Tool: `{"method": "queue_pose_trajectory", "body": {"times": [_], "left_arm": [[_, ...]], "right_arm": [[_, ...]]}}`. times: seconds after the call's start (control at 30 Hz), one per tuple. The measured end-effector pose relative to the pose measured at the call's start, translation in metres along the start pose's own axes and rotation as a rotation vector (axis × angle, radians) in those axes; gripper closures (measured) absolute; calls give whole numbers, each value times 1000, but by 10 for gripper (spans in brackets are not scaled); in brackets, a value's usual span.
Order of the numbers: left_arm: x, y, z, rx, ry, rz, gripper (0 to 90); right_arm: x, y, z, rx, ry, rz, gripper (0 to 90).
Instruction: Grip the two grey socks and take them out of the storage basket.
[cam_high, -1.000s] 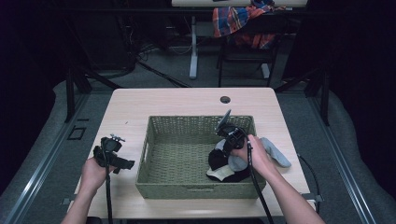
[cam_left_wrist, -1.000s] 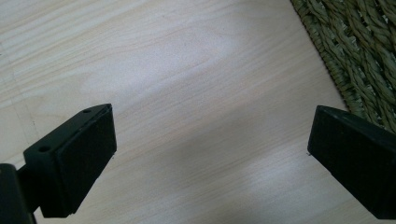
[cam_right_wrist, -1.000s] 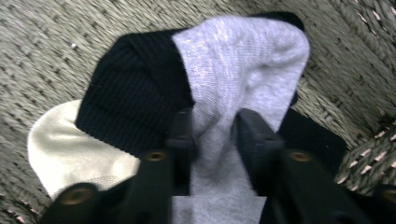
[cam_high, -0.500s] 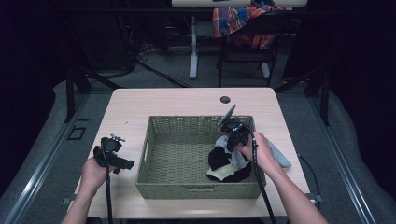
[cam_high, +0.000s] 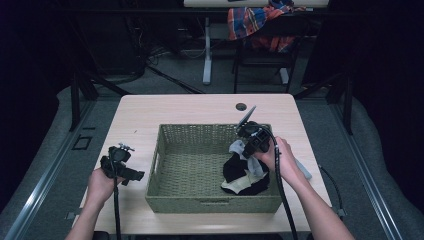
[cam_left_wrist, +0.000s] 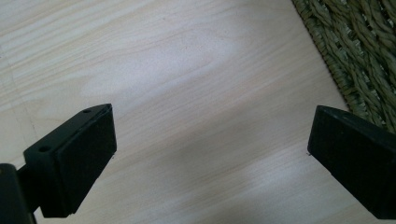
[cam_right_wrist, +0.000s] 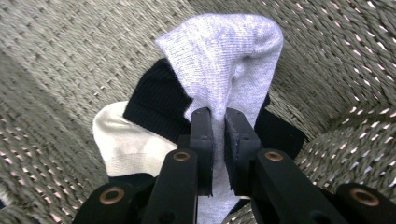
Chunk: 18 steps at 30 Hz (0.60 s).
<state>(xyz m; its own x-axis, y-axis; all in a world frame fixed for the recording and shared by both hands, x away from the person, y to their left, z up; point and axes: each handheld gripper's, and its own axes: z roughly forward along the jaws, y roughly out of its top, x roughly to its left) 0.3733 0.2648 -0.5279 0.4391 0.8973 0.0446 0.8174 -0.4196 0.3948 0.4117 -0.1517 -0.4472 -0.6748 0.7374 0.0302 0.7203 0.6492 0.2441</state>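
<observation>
The high view looked forward and down from above the person's side onto the whole worktop (cam_high: 150, 112) and woven basket (cam_high: 200, 132). The left claw's camera faced the worktop closely, catching the basket's edge (cam_left_wrist: 369, 56). The right claw's camera peered close into the basket (cam_right_wrist: 56, 56).

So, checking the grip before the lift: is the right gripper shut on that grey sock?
Shut. The right gripper pinches the grey sock between its jaws.
</observation>
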Motion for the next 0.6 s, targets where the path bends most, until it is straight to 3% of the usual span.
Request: {"method": "queue_pose_trajectory", "body": {"times": [0.2,0.4,0.6], "left_arm": [[0,4,1,-2,4,-3,12],[-3,8,2,-4,-2,12,12],[-3,6,-3,-17,2,1,12]], "right_arm": [[4,-2,-4,-6,11,-20,835],[5,-10,-17,-41,15,-15,837],[6,-14,-29,-80,19,-4,839]]}}
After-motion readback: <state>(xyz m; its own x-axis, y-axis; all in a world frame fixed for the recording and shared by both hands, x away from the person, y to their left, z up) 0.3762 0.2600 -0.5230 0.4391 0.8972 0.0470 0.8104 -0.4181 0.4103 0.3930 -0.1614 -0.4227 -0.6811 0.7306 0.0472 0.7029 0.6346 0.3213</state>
